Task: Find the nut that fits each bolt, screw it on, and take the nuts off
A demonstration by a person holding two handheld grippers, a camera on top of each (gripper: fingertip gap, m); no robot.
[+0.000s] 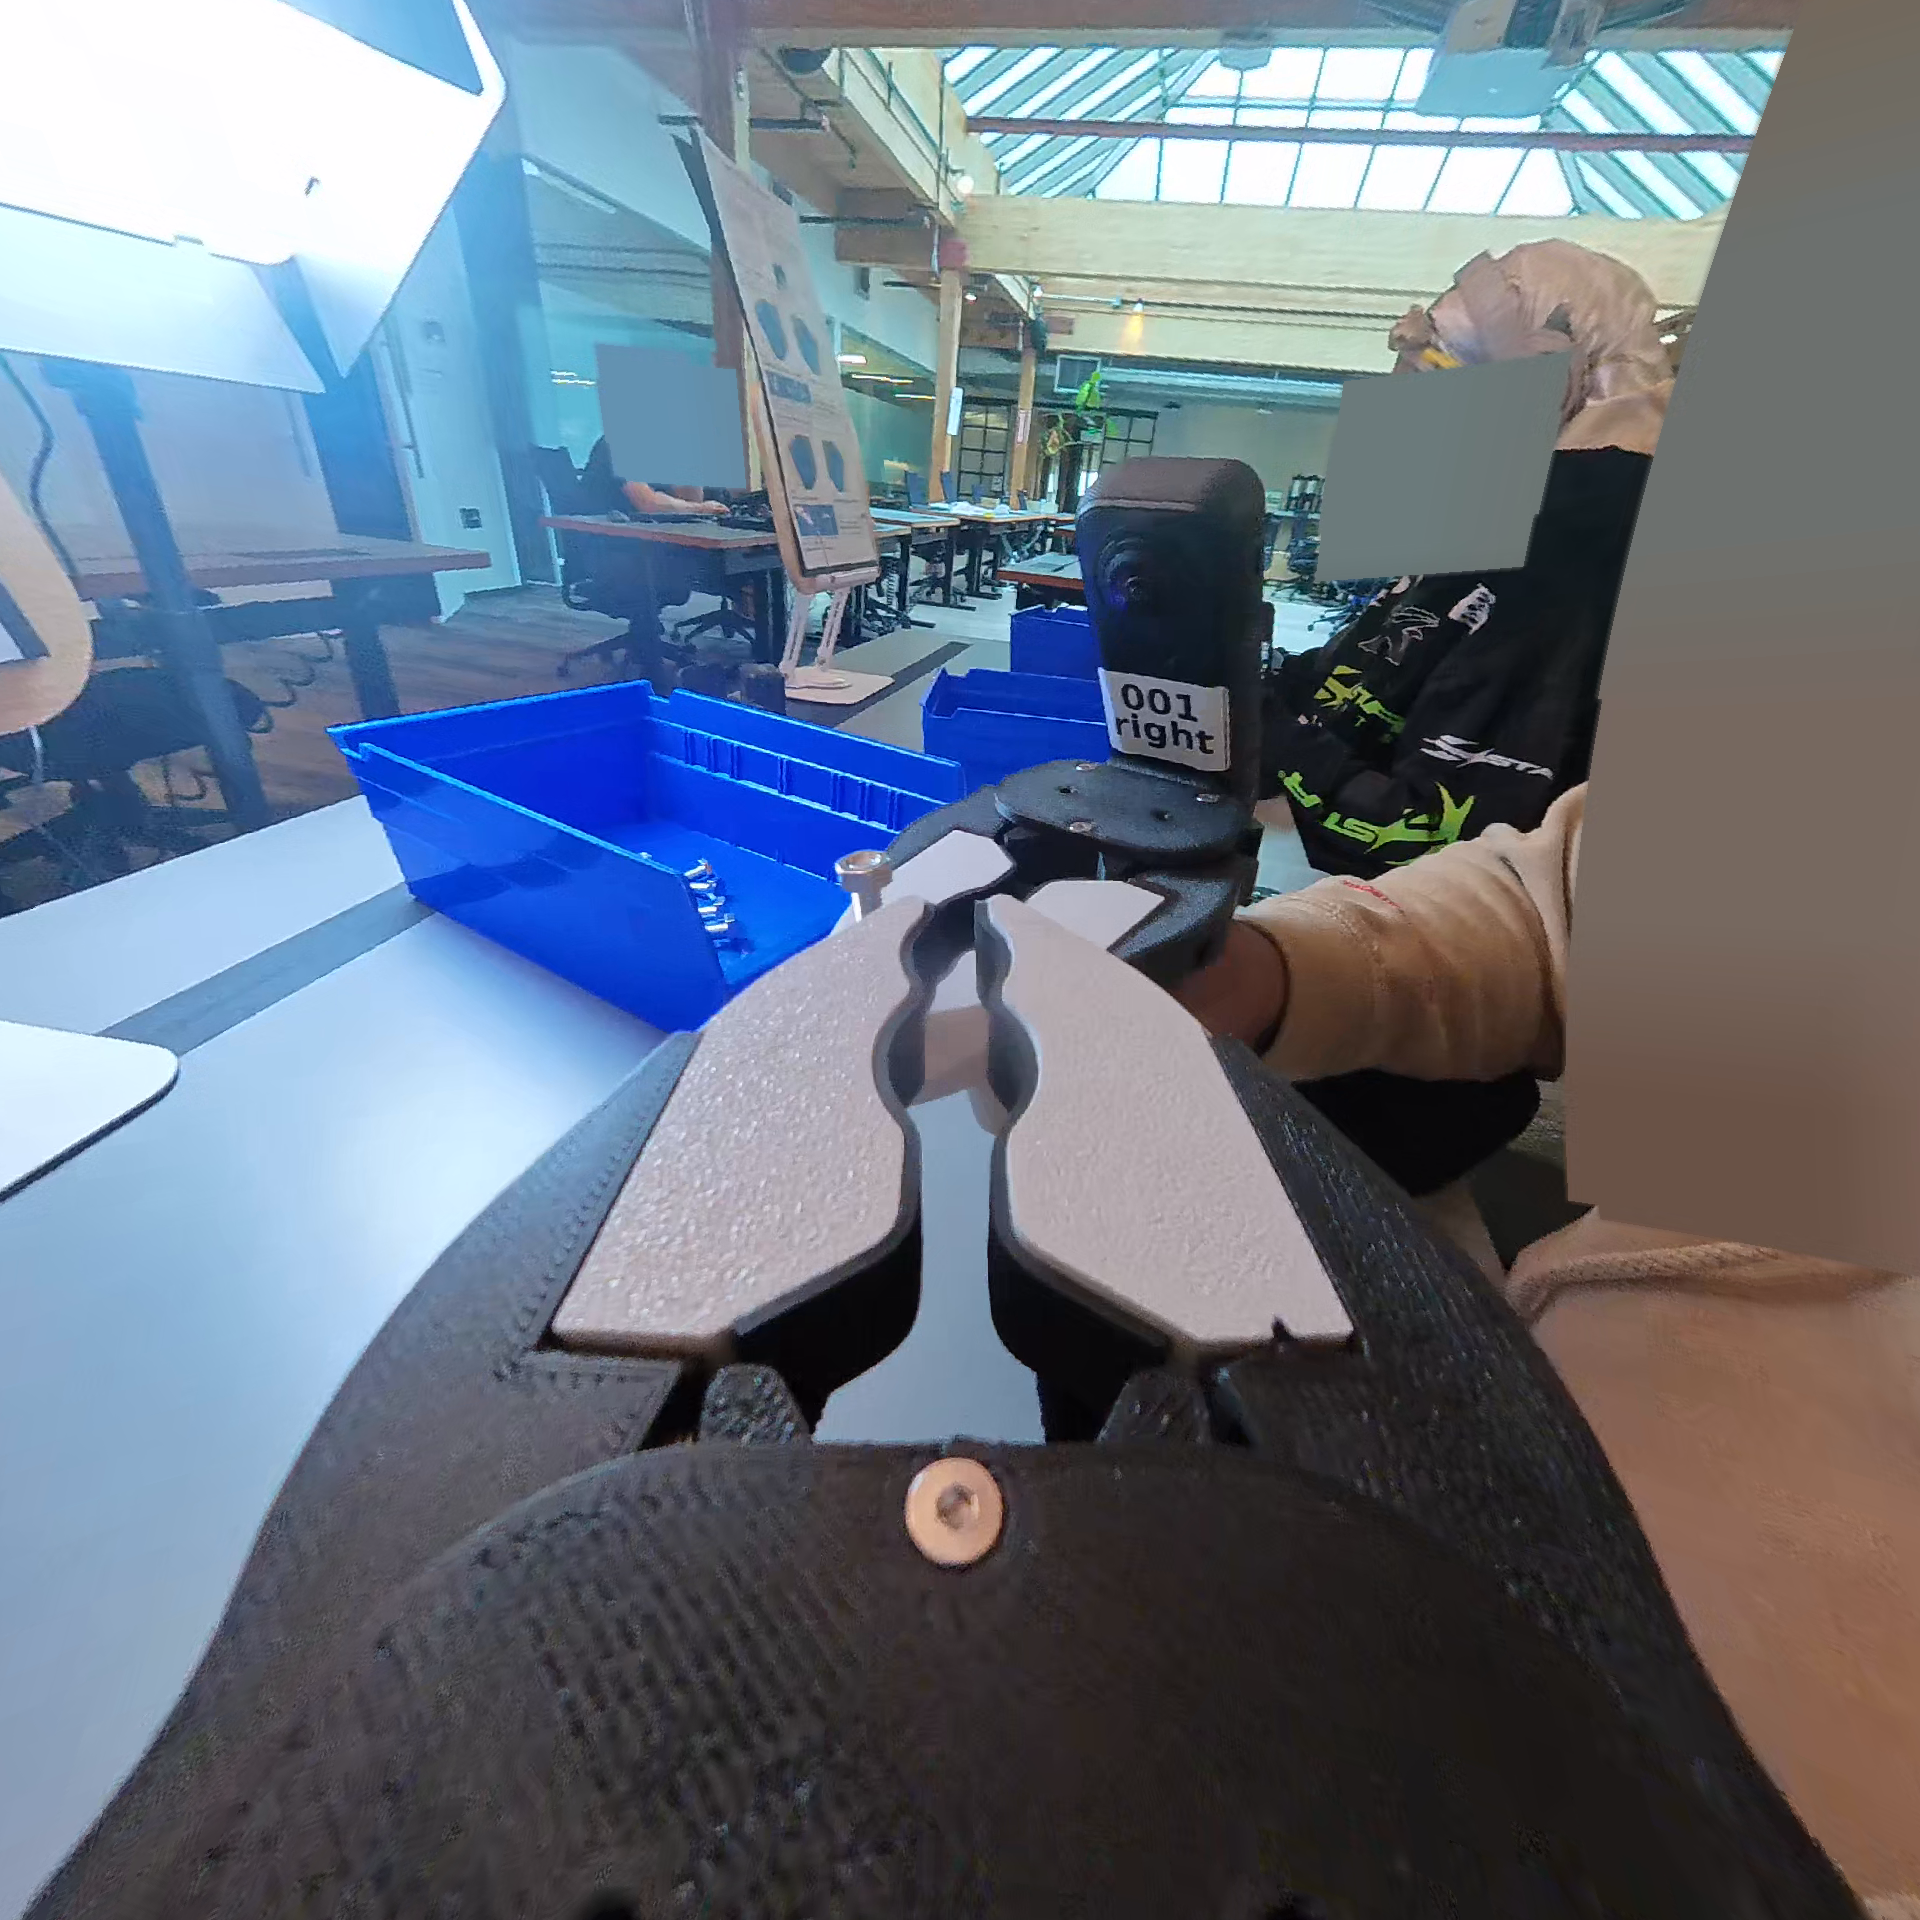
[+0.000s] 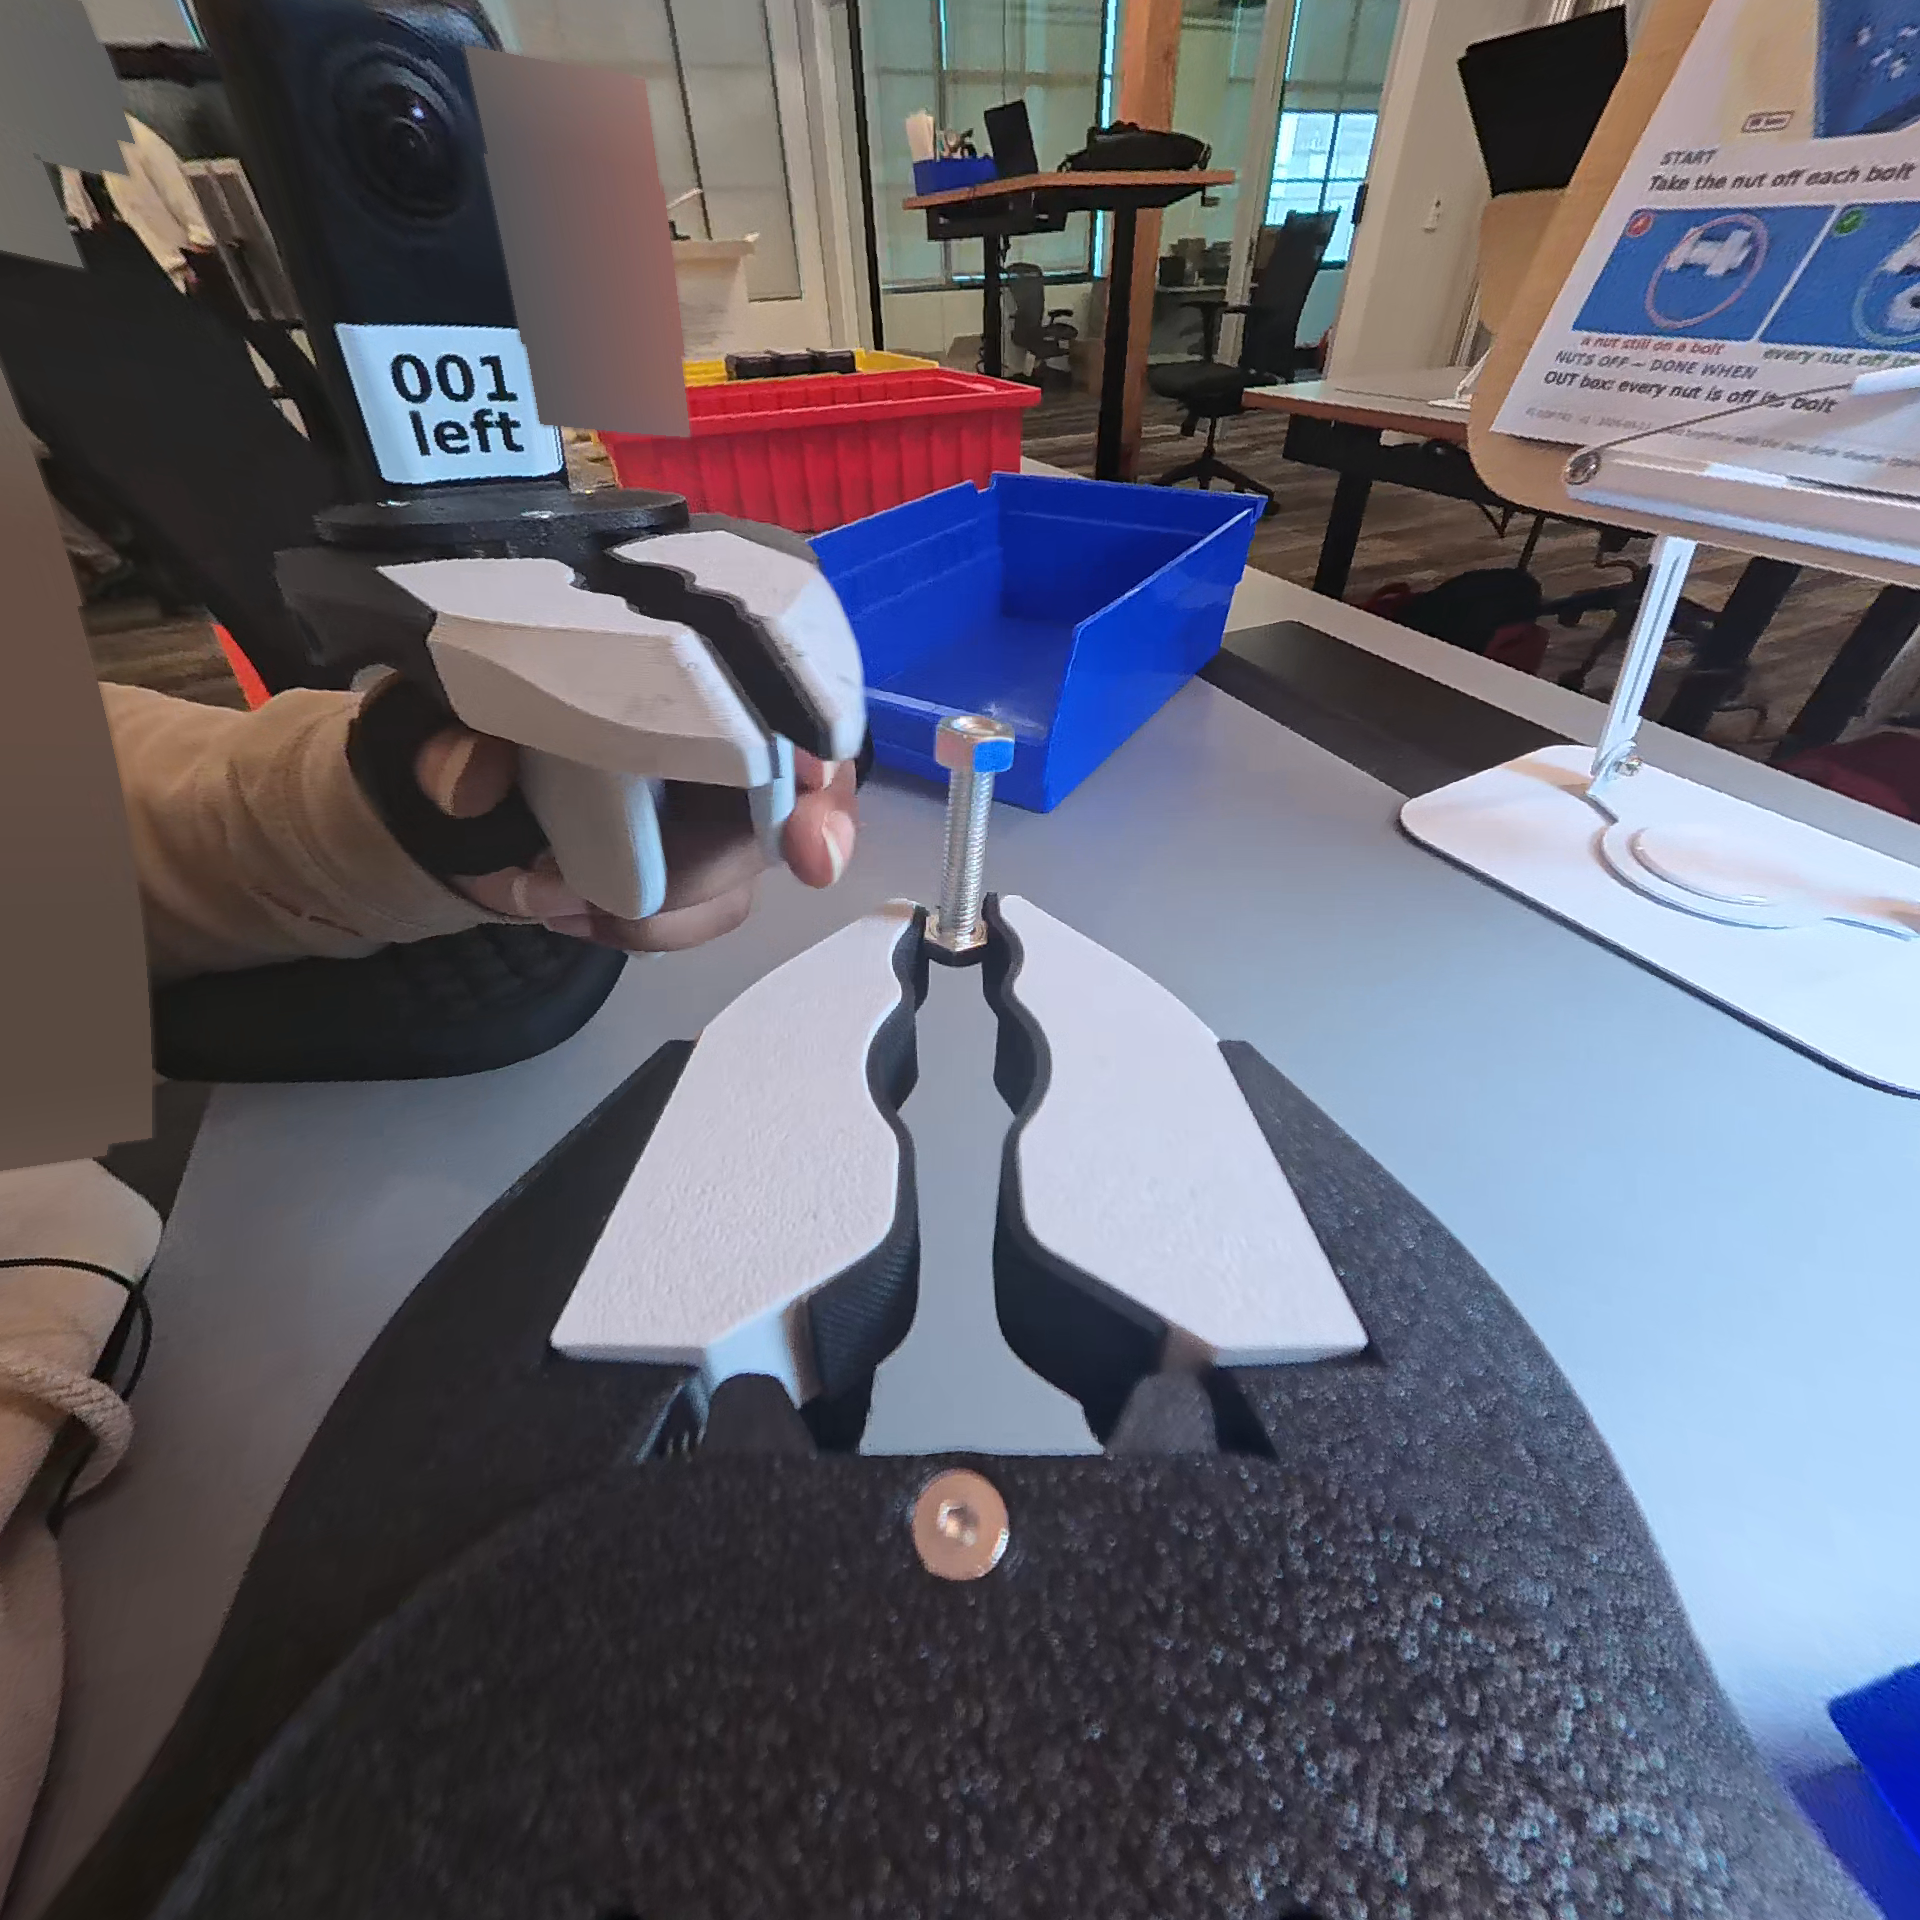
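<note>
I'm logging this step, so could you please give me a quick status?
Right gripper shut on nut, bolt upright. Left gripper shut, empty, beside bolt head. Nothing in the way.

Bright daylight from skylights [image 1: 1299,135] at top; lamp panel [image 1: 208,114] upper left blown out. Fisheye bending at edges, foreground slightly soft.
</note>
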